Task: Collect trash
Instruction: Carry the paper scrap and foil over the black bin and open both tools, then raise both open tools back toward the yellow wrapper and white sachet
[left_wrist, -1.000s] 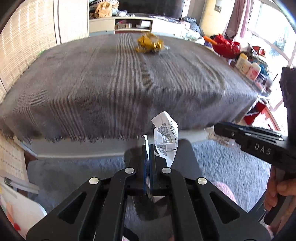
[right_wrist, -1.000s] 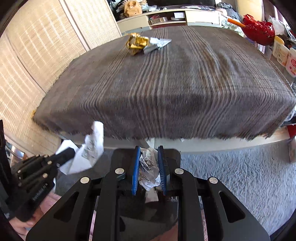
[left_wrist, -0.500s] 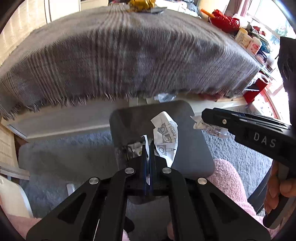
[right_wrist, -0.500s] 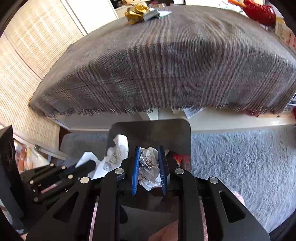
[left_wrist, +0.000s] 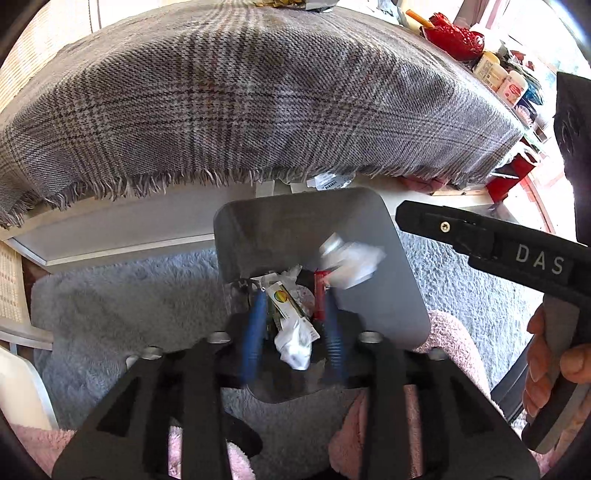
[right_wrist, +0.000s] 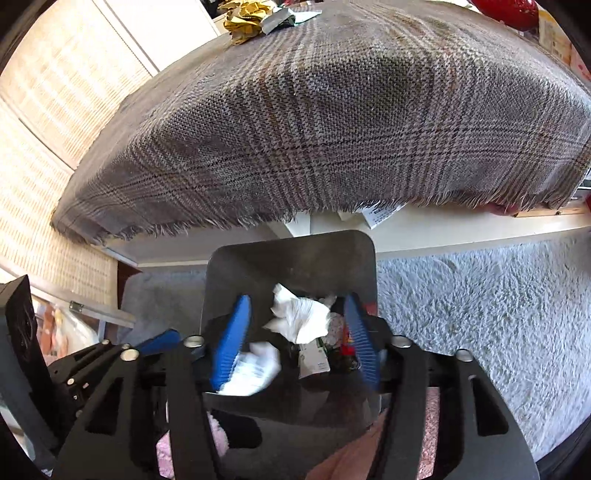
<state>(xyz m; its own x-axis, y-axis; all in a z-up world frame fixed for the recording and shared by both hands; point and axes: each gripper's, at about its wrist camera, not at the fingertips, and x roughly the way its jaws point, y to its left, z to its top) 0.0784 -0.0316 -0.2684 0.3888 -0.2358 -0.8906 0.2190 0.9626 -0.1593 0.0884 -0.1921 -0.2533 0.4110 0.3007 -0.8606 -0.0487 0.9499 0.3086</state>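
A grey trash bin (left_wrist: 295, 218) stands on the rug below both grippers, with wrappers and paper inside. My left gripper (left_wrist: 293, 299) hangs over it, its jaws opening. A white printed paper (left_wrist: 295, 343) drops loose between its blue pads (left_wrist: 255, 325). My right gripper (right_wrist: 297, 306) is over the same bin (right_wrist: 291, 258), jaws also opening. A crumpled white paper (right_wrist: 299, 317) is free between its pads (right_wrist: 232, 339). The same crumpled paper (left_wrist: 351, 258) shows blurred in the left wrist view. A yellow wrapper (right_wrist: 243, 14) lies on the far side of the table.
A table under a grey plaid cloth (right_wrist: 314, 110) overhangs just behind the bin. A grey shaggy rug (right_wrist: 480, 314) covers the floor. Red items and bottles (left_wrist: 491, 70) crowd the right. A hand (left_wrist: 554, 362) holds the right gripper's handle. Pink fuzzy fabric (left_wrist: 454, 332) lies beside the bin.
Both grippers sank from table height to just above the bin. Both then opened, and the printed paper and the crumpled paper came loose and are falling in.
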